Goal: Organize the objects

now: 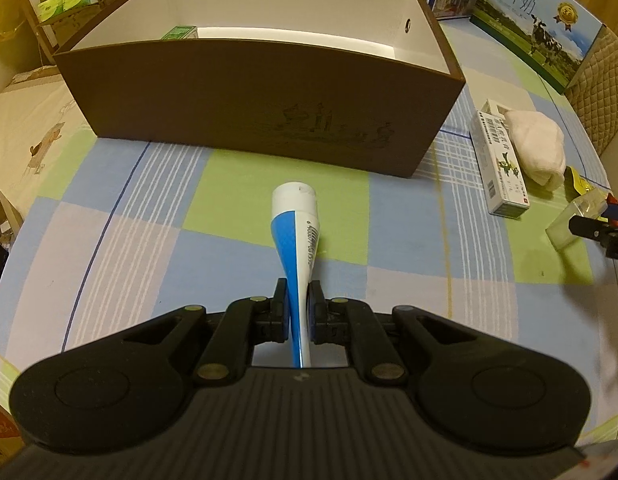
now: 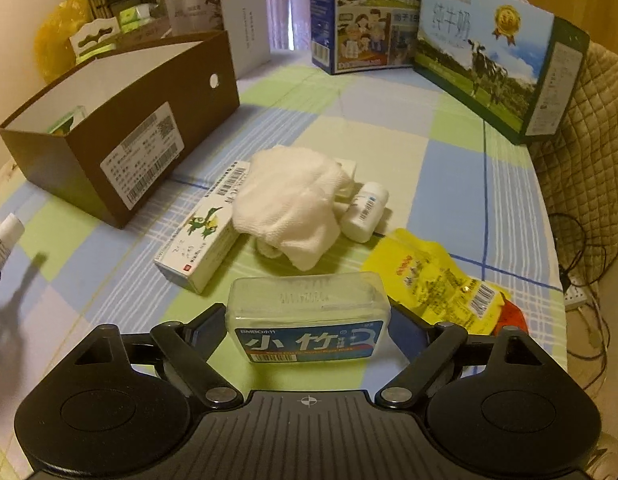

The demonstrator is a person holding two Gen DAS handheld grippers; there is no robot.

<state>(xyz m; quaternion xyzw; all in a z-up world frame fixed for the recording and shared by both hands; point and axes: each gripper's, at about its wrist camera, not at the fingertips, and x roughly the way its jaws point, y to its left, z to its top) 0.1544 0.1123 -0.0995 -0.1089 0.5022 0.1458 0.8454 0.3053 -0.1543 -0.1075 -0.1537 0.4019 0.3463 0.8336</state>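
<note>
The left gripper (image 1: 298, 300) was squeezed tight on a blue and white tube (image 1: 297, 236), and the brown box (image 1: 261, 100) stood just ahead of it with only one small green box (image 1: 181, 32) inside. The right gripper (image 2: 307, 328) was clamped on a clear plastic case (image 2: 307, 312). Ahead of it on the desk (image 2: 449, 168) a long carton (image 2: 201, 236), white cloth (image 2: 293, 200), small bottle (image 2: 367, 212) and yellow packet (image 2: 429, 276) still waited, so most of the tidying looked left to do.
</note>
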